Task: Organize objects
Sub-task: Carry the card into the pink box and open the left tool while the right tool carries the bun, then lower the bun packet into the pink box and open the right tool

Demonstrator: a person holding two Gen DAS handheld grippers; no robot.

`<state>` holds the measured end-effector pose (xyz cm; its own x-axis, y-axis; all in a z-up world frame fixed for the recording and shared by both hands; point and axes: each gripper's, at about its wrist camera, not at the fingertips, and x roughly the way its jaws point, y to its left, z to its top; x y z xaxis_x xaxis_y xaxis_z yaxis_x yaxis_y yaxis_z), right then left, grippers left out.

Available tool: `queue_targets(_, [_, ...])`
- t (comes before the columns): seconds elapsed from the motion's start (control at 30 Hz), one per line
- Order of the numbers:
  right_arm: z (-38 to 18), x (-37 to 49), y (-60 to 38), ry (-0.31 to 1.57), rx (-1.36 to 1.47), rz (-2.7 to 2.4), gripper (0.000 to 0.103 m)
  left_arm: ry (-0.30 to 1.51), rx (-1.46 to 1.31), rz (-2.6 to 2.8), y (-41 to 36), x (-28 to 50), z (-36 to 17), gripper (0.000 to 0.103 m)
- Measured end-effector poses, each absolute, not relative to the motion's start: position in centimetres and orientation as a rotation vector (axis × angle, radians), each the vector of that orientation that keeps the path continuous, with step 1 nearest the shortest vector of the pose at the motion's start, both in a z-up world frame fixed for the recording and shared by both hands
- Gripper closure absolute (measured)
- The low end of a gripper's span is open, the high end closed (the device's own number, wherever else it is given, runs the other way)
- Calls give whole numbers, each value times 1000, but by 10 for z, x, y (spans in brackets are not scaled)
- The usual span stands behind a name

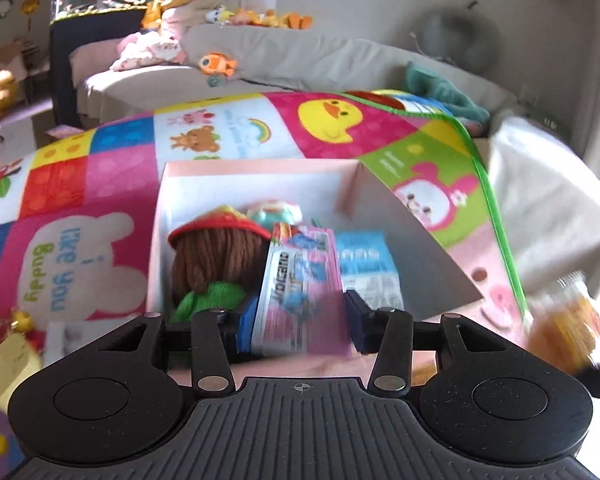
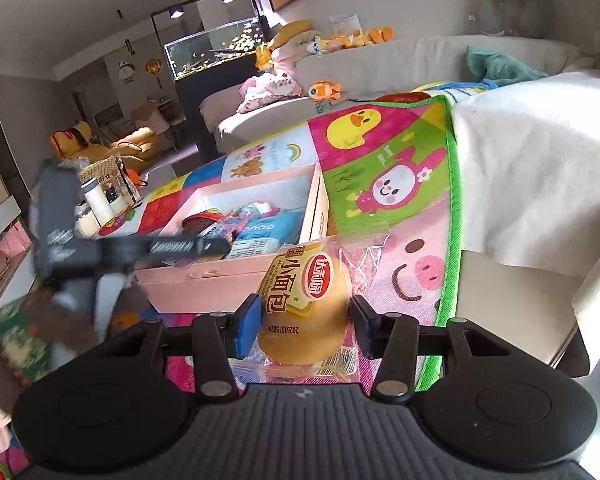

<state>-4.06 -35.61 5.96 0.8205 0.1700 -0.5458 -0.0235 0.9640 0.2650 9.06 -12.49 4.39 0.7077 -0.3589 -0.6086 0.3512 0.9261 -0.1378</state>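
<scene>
Nearest the lens in the right wrist view, the right gripper [image 2: 304,322] was clamped on a wrapped bun [image 2: 306,304], its blue pads pressing the sides of the round golden loaf inside a clear crinkled packet. The bun hung just short of the near wall of the pink box [image 2: 204,280], which sat on the colourful play mat [image 2: 384,184] towards the mat's right, green-bordered edge. From this claw the box lay ahead and to the left, so the coming move looked like a short carry forward and leftwards over the near wall.

In the left wrist view, the left gripper [image 1: 300,320] was closed on a pink snack packet [image 1: 300,280], whose long axis ran away from the camera into the box. That packet already reached over the near edge, between a yarn-haired doll [image 1: 212,256] with a red hat on the left and a blue packet [image 1: 366,264] on the right. A small pastel toy [image 1: 274,212] lay beyond them, towards the far wall.

The left hand was therefore the nearer one, already inside the box, while the right waited outside at its near right corner. Free floor appeared to remain only along the far wall, so the bun would probably have to pass over the blue packet. Both views were somewhat blurred.
</scene>
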Motion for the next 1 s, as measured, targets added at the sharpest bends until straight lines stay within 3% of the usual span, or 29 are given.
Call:
queue_targets(0.2, [59, -29, -351, 615, 248, 105, 55, 576, -136, -408, -81, 53, 73, 55])
queue_targets(0.4, [80, -12, -339, 607, 192, 134, 55, 530, -188, -396, -26, 17, 65, 55])
queue_targets(0.67, [116, 107, -326, 658, 222, 215, 55, 596, -325, -351, 32, 7, 39, 55])
queue_targets(0.83, [89, 183, -309, 746, 176, 118, 56, 582, -355, -324, 57, 4, 37, 55])
queue_targets(1.0, [55, 206, -283, 787, 58, 66, 56, 566, -361, -277, 80, 0, 34, 55])
